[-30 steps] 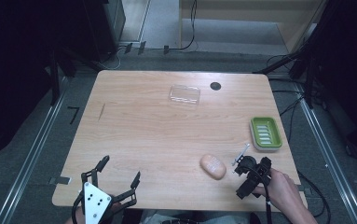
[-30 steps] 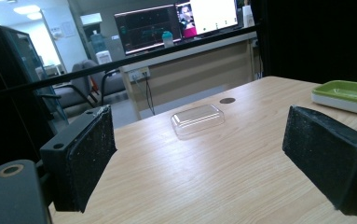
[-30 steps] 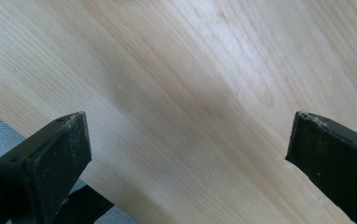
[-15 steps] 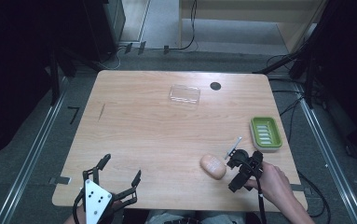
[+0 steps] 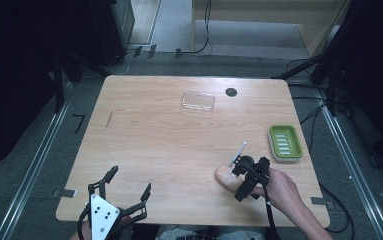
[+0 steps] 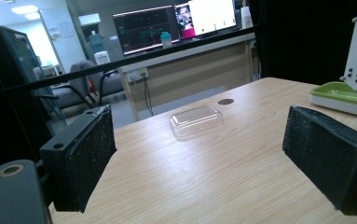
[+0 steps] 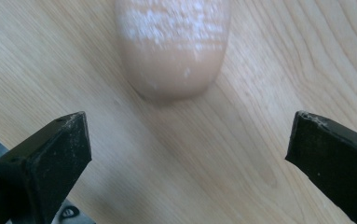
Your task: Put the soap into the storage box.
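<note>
Tan soap bar (image 7: 172, 44) flat on table (image 5: 154, 145) just ahead of right gripper (image 7: 190, 154), jaws wide, nothing held; likely to skid aside if pinched off-centre.

right tongs (image 5: 239, 170) — moved left, now over bread roll (image 5: 225, 176) | jaws apart
</note>
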A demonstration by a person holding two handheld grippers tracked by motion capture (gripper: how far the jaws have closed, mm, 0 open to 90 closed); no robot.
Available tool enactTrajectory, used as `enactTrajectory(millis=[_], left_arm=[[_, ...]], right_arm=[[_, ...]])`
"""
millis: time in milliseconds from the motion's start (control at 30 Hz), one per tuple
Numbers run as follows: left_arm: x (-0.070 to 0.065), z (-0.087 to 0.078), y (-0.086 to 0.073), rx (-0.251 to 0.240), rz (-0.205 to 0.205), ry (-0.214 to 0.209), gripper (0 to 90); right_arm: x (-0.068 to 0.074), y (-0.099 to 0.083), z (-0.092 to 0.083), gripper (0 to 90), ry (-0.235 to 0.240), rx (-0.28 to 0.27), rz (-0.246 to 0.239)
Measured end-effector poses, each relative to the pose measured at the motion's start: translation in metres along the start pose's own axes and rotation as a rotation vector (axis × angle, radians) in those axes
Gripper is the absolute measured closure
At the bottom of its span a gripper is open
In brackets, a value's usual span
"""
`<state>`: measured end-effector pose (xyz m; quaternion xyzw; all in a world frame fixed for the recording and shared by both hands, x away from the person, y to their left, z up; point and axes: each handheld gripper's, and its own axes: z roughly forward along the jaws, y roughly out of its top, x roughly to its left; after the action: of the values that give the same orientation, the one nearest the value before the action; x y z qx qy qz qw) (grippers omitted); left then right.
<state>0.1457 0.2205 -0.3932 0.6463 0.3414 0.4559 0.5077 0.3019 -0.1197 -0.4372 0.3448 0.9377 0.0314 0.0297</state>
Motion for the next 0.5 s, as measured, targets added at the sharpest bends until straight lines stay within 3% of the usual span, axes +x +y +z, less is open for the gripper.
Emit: enactTrajectory(millis=[500], left_arm=[[-0.002,0.0,0.001,-0.017,0.011,-0.01,9.9]], right_arm=[[0.001,0.025,0.006,0.0,0.02,0.026,0.019]])
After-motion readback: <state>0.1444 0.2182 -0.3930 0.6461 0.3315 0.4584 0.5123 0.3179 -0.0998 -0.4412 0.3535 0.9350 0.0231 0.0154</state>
